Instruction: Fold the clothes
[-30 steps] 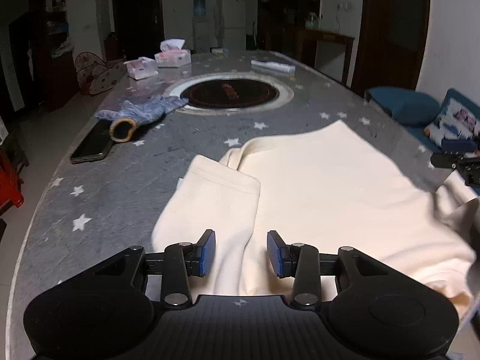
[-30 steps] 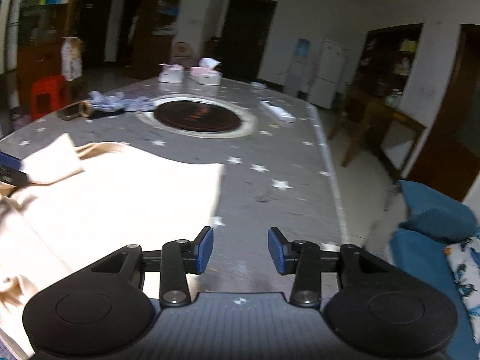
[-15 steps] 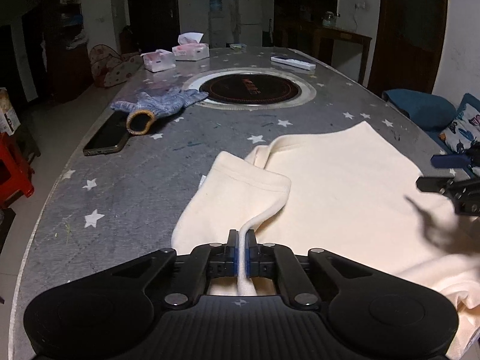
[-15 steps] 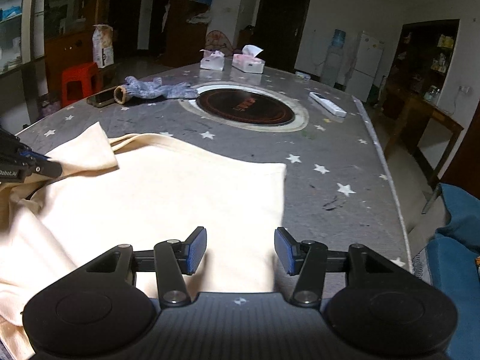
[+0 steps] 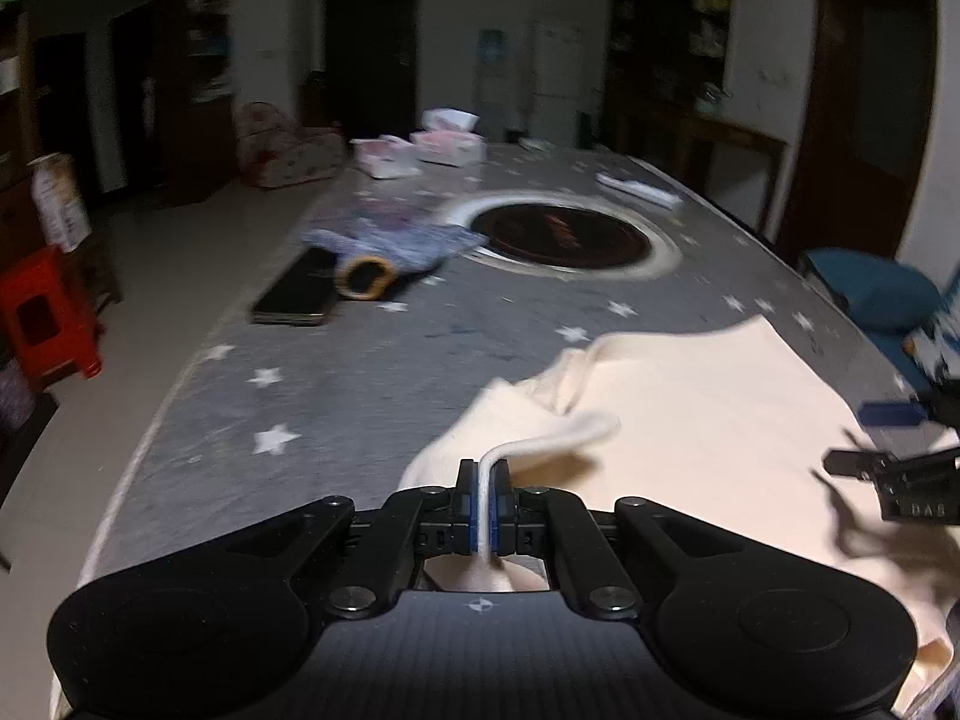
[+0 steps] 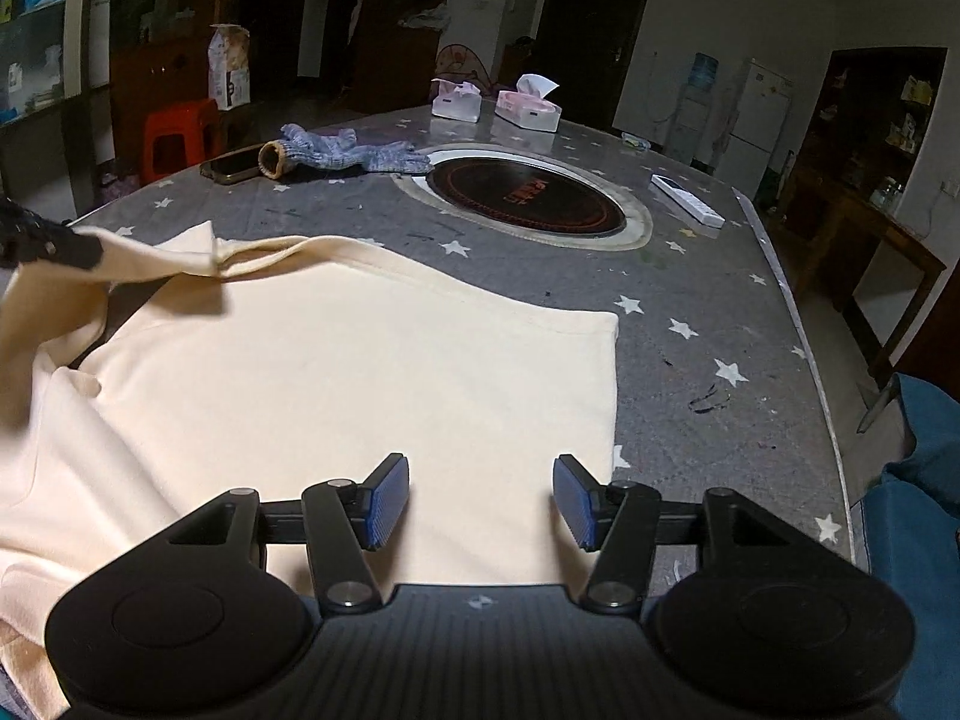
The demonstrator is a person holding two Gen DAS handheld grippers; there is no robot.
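You have a cream shirt spread flat on the grey star-patterned table, its body smooth and its straight hem running along the right side. Your left gripper pinches the sleeve edge, which stands up as a thin fold between the pads. From your right wrist view, that sleeve is lifted off the table at the garment's left end and drapes down.

Ahead of my claws: bare starred table lying open right of the cream shirt; glove, phone, tissue boxes, remote crowding the far end.
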